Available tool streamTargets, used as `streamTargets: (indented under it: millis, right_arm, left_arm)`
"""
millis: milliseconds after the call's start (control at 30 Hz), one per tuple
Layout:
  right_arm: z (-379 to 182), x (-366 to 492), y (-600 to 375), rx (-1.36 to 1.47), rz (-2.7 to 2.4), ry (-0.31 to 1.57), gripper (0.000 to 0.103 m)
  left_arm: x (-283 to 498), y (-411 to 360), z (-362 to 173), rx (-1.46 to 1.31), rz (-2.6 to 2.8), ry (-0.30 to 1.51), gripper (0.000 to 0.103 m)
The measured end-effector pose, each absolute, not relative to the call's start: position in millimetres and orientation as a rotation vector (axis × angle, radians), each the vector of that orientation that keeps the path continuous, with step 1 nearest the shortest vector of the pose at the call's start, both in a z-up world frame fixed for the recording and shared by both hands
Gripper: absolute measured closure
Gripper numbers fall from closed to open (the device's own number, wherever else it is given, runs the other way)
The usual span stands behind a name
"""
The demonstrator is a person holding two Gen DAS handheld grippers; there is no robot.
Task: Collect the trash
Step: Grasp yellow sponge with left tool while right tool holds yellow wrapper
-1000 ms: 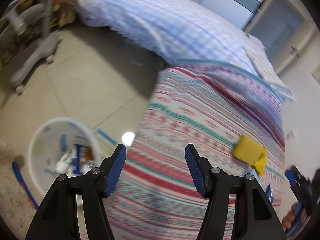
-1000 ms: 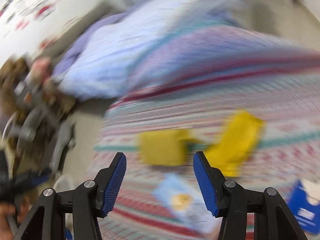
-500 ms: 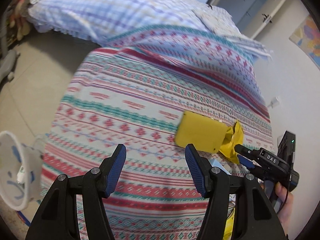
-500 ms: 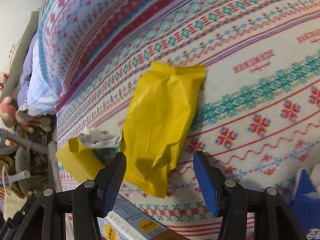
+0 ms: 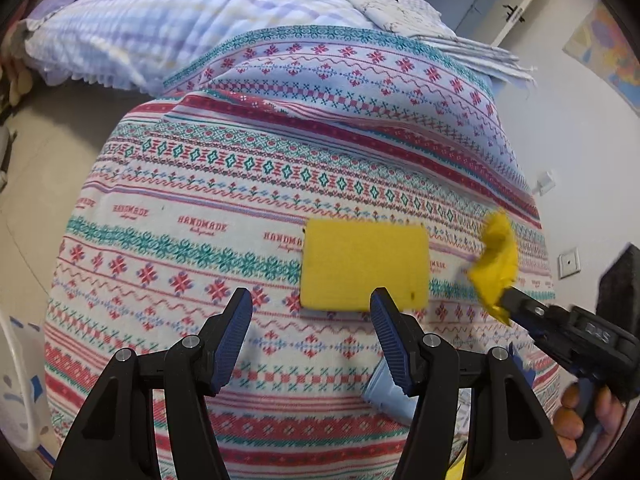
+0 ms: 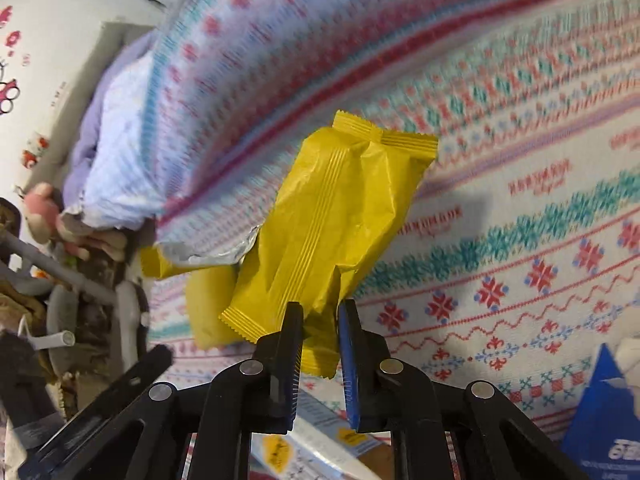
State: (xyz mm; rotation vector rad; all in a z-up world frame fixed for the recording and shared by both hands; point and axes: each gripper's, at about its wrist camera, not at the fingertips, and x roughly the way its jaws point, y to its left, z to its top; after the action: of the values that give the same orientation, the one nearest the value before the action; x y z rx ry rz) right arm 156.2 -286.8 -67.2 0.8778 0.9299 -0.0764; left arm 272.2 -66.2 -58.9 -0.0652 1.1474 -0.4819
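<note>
My right gripper (image 6: 320,312) is shut on a crinkled yellow snack wrapper (image 6: 336,216) and holds it lifted above the patterned blanket (image 6: 520,240). From the left wrist view the wrapper (image 5: 496,268) hangs from the right gripper (image 5: 508,304) at the right. A flat yellow sponge-like pad (image 5: 364,266) lies on the blanket (image 5: 200,220), just beyond my left gripper (image 5: 312,304), which is open and empty. The pad also shows behind the wrapper in the right wrist view (image 6: 208,308).
A white trash bin (image 5: 16,380) stands on the floor at the bed's left edge. A light blue packet (image 5: 388,396) and a printed box (image 6: 320,436) lie near the grippers. A blue tissue box (image 6: 600,420) sits at the right. Pillows (image 5: 140,24) lie beyond.
My right gripper closed on the yellow wrapper and lifted it off the blanket. My left gripper swung from the bin toward the bed and moved closer to the yellow pad.
</note>
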Motion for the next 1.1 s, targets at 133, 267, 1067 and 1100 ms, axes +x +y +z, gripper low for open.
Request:
streamTargets:
  millis: [133,267,1067,1100]
  right_arm:
    - [-54,141,-300,0.900,-0.081,0.879,0.088]
    - [-41,133,-303,0.865,-0.075,0.844,0.088]
    - [-23,115,-290,0.790,-0.054,0.800,0.088]
    - [-24,114,-290,0.788,-0.056,0.800,0.088]
  left_arm:
    - [273,-75,-65,-0.065,-0.520,1.167,0.036]
    - [278,-86,-75,-0.060,-0.538,1.180,0.034]
    - [280,-55,-39,-0.369,-0.569,1.074,0.093]
    - [279,-49,-34,-0.370,-0.564,1.070,0.093]
